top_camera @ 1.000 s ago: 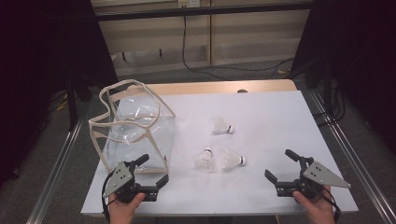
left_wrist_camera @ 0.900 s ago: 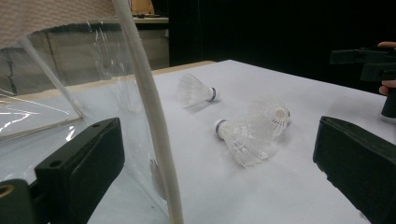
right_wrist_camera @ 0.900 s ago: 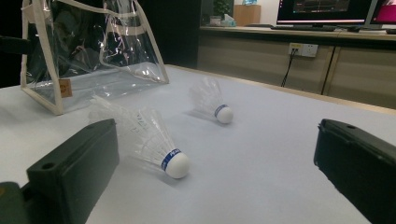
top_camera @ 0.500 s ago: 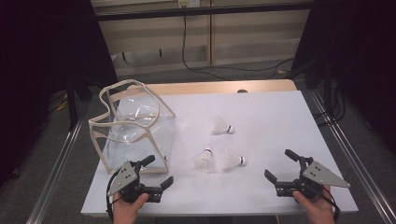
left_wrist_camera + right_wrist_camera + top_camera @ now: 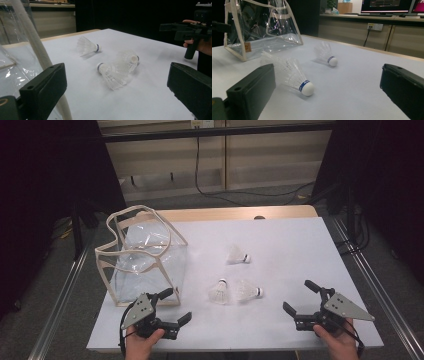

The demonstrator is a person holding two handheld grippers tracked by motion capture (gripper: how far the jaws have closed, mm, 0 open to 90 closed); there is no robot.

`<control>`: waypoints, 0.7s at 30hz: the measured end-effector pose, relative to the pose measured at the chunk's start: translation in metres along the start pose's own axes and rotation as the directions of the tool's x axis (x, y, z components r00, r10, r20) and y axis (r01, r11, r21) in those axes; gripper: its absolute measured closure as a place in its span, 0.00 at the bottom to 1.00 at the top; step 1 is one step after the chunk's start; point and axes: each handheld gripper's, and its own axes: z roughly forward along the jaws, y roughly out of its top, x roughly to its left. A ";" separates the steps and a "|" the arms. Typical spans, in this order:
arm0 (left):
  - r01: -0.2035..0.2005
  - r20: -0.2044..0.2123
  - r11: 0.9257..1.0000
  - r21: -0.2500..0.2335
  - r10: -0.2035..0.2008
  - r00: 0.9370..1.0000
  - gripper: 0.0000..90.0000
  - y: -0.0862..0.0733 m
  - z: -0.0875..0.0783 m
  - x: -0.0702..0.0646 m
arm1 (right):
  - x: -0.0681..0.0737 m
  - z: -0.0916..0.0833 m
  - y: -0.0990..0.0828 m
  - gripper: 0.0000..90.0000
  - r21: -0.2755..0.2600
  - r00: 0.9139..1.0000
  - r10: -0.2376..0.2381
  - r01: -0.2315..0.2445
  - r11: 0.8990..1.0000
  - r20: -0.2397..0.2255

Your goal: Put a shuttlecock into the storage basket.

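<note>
Swung rightward, the wide-open left gripper (image 5: 172,306) faces the nearest shuttlecock (image 5: 218,291), lying cork-end away from the person.

The white tabletop (image 5: 280,245) is evenly lit from above against dark surroundings. Shadows beneath the shuttlecocks (image 5: 117,70) are soft. Glare streaks the clear bag (image 5: 262,27); near fingers (image 5: 249,92) are blurred.

Left gripper (image 5: 170,309) low at near-left table edge, jaws wide apart, holding nothing. Right gripper (image 5: 300,298) at near-right edge, jaws spread wide, nothing between them; each gripped by a hand.
</note>
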 end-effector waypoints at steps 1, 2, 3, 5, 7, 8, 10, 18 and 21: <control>-0.001 0.000 1.000 0.004 0.001 1.000 0.03 0.000 0.000 0.000 | 0.000 0.000 0.000 0.00 0.000 1.000 0.000 0.000 1.000 0.000; -0.003 0.001 1.000 0.007 0.003 1.000 0.03 0.000 0.001 0.000 | 0.000 0.000 0.000 0.00 0.000 1.000 0.000 0.000 1.000 0.000; 0.001 0.008 1.000 0.010 -0.001 1.000 0.03 0.000 0.002 -0.001 | 0.000 0.000 0.000 0.00 -0.001 1.000 -0.002 0.002 1.000 0.000; -0.003 0.014 1.000 0.013 0.002 1.000 0.03 0.000 0.004 -0.001 | 0.000 0.000 0.000 0.00 0.000 1.000 -0.003 0.003 1.000 0.000; -0.004 0.019 1.000 0.017 0.004 1.000 0.03 0.000 0.005 -0.002 | 0.000 0.000 0.000 0.00 0.001 1.000 -0.005 0.005 1.000 0.000; -0.007 0.022 1.000 0.020 0.006 1.000 0.03 0.000 0.006 -0.002 | 0.000 0.000 0.000 0.00 0.001 1.000 -0.005 0.005 1.000 0.000; -0.003 0.028 1.000 0.025 0.002 1.000 0.03 -0.001 0.007 -0.003 | 0.000 0.000 0.000 0.00 0.002 1.000 -0.004 0.004 1.000 -0.002; -0.007 0.034 1.000 0.030 0.006 0.999 0.03 0.000 0.014 -0.006 | 0.000 0.000 0.000 0.00 0.002 1.000 -0.005 0.005 1.000 -0.002; -0.001 0.037 1.000 0.027 0.000 0.999 0.03 0.000 0.015 -0.007 | 0.000 0.001 0.000 0.00 -0.001 1.000 -0.001 0.001 1.000 -0.001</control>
